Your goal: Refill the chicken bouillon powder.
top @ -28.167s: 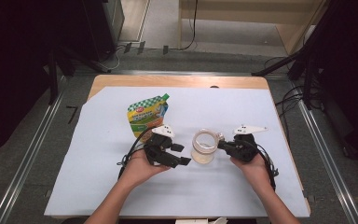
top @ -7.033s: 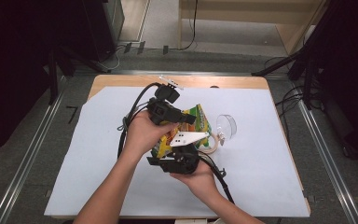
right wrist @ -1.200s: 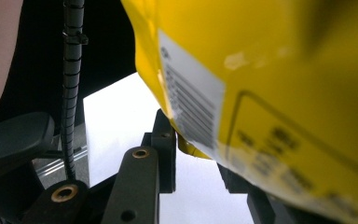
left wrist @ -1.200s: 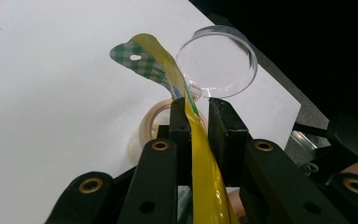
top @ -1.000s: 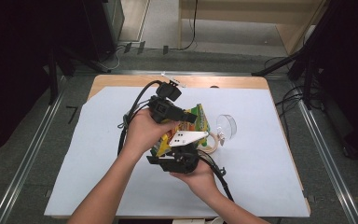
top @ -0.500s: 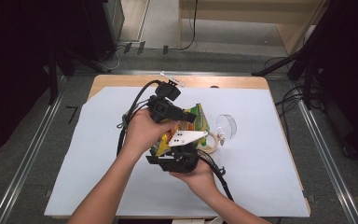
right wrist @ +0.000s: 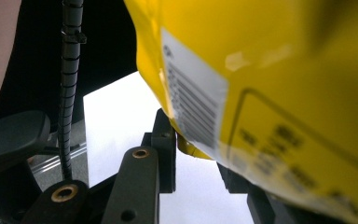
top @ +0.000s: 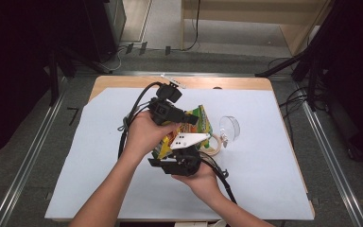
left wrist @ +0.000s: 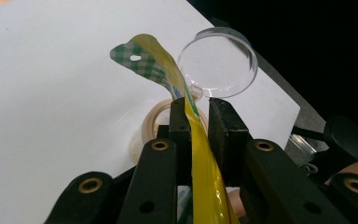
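Hiding most of the yellow pouch [top: 202,124], both grippers clamp it.

my left gripper [top: 189,118] sits behind my right gripper [top: 182,158], the pouch [top: 201,124] held between them above the table [top: 274,161], with the tape roll [top: 212,144] and lid [top: 230,127] just right.

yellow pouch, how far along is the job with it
Done: the yellow and green foil pouch is off the white sheet, and the clear round jar stands open, its transparent lid tipped back. In hand: left gripper pinches the pouch near its top, right gripper grips its lower corner, beside the jar. Left: nothing visibly poured; jar contents are hard to tell.
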`<action>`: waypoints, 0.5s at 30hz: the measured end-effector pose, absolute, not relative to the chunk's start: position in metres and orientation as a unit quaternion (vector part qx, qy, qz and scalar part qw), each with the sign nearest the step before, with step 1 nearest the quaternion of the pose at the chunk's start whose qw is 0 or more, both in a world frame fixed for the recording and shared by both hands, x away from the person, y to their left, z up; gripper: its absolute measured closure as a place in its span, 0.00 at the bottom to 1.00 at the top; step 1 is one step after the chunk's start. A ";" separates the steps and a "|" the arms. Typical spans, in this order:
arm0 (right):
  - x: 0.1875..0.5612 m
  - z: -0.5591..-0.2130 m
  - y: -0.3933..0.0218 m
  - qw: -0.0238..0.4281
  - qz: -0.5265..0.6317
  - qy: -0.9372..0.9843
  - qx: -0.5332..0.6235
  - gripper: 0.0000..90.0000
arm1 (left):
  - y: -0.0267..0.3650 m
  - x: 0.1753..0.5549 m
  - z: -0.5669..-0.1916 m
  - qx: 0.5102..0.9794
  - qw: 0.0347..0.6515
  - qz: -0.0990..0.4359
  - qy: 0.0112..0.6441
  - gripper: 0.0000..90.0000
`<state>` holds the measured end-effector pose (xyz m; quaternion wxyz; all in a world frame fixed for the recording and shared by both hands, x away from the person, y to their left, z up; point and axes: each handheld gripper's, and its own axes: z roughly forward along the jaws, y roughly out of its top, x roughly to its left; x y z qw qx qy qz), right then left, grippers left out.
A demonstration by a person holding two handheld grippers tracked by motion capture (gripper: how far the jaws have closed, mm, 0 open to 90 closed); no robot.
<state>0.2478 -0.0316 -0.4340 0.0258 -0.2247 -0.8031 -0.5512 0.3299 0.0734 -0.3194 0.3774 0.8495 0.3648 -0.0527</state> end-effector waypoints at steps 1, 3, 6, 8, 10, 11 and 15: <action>0.248 -0.434 -0.031 0.026 -0.551 -0.803 -0.225 0.80 | 0.074 0.330 -0.320 0.849 0.377 -0.052 0.366 0.89; 0.247 -0.434 -0.031 0.025 -0.550 -0.804 -0.223 0.80 | 0.074 0.330 -0.320 0.848 0.379 -0.053 0.366 0.89; 0.247 -0.434 -0.031 0.023 -0.550 -0.805 -0.222 0.80 | 0.075 0.330 -0.320 0.849 0.379 -0.053 0.364 0.89; 0.247 -0.434 -0.031 0.023 -0.549 -0.805 -0.222 0.80 | 0.075 0.330 -0.320 0.849 0.378 -0.052 0.365 0.89; 0.247 -0.434 -0.031 0.023 -0.549 -0.806 -0.222 0.80 | 0.076 0.329 -0.320 0.848 0.380 -0.053 0.367 0.89; 0.247 -0.434 -0.031 0.021 -0.549 -0.806 -0.221 0.80 | 0.076 0.329 -0.321 0.847 0.381 -0.053 0.367 0.89; 0.247 -0.434 -0.030 0.018 -0.546 -0.809 -0.218 0.80 | 0.078 0.329 -0.322 0.846 0.382 -0.053 0.369 0.89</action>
